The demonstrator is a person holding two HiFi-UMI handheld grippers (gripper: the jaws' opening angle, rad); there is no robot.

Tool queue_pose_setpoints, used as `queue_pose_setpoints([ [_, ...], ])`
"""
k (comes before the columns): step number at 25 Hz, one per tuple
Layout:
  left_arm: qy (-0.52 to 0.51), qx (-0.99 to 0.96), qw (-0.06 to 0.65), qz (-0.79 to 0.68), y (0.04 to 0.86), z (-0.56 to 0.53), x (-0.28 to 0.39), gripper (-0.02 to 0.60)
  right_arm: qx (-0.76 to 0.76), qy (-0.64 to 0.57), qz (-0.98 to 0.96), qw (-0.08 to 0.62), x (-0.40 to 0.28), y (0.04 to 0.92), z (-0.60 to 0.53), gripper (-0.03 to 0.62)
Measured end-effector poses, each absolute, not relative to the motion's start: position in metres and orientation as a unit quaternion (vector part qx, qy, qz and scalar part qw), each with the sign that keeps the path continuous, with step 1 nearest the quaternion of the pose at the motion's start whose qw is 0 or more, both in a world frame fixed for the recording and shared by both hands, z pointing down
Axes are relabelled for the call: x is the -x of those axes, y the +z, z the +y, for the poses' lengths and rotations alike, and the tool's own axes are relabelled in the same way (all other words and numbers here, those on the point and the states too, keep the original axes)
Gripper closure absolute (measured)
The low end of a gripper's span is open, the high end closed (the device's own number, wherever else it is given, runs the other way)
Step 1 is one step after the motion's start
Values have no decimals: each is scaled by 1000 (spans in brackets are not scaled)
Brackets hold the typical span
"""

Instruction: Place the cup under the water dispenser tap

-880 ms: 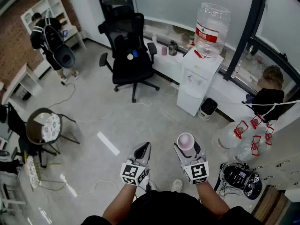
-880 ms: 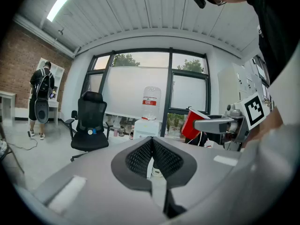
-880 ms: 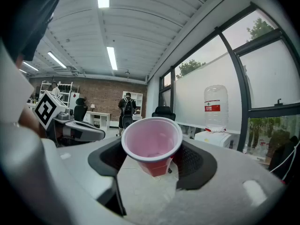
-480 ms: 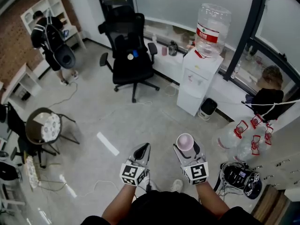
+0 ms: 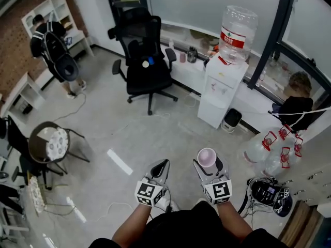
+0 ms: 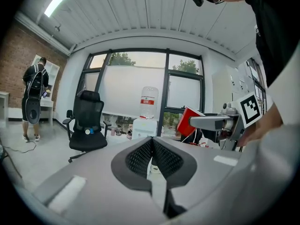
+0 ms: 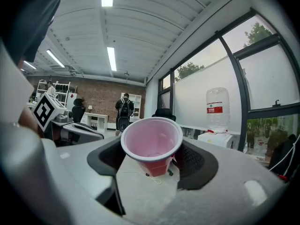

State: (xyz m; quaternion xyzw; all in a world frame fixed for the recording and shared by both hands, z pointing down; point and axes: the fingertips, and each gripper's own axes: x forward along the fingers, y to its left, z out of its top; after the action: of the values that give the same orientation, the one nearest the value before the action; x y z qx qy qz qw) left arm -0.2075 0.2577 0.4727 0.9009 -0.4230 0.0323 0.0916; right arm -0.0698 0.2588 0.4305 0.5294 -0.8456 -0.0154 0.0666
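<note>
My right gripper [image 5: 208,164] [image 7: 152,161] is shut on a red cup [image 5: 206,157] [image 7: 152,145], upright, with a pale pink inside and nothing in it. Its jaws clamp the cup's lower wall from both sides. My left gripper [image 5: 162,165] [image 6: 151,158] is shut with nothing between its pads. The white water dispenser [image 5: 221,86] [image 6: 144,127] [image 7: 216,137], with a clear bottle [image 5: 237,31] on top, stands across the floor ahead and slightly right. From the left gripper view the cup [image 6: 190,121] shows red at the right, held out level.
A black office chair [image 5: 146,60] stands left of the dispenser. A small bin [image 5: 231,120] sits by its base. Empty water jugs [image 5: 271,151] lie at the right. A person with a backpack [image 5: 51,48] stands at the far left, and a round chair [image 5: 49,142] stands near left.
The whole view has shifted slightly; the dispenser and chair sit a little nearer and to the right. Both grippers keep their pose and the cup stays held.
</note>
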Motion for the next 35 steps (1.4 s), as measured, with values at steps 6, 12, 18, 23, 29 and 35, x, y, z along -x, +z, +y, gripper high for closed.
queue_pose_setpoints([
  [6, 33, -901, 100, -420, 479, 249, 223, 565, -535, -12, -843, 64, 86, 435, 249, 272],
  [12, 47, -901, 107, -417, 481, 212, 218, 565, -542, -6, -838, 62, 73, 442, 207, 272],
  [18, 63, -896, 108, -427, 487, 144, 209, 565, -547, -3, -835, 57, 52, 447, 138, 272],
  [23, 55, -898, 96, -425, 469, 77, 187, 565, -548, 0, -834, 55, 31, 444, 72, 272],
  [29, 47, -896, 81, -434, 459, 6, 167, 565, -554, 3, -830, 61, -2, 441, 11, 272],
  [35, 61, -895, 87, -434, 463, -43, 147, 565, -559, 18, -827, 61, -32, 446, -35, 272],
])
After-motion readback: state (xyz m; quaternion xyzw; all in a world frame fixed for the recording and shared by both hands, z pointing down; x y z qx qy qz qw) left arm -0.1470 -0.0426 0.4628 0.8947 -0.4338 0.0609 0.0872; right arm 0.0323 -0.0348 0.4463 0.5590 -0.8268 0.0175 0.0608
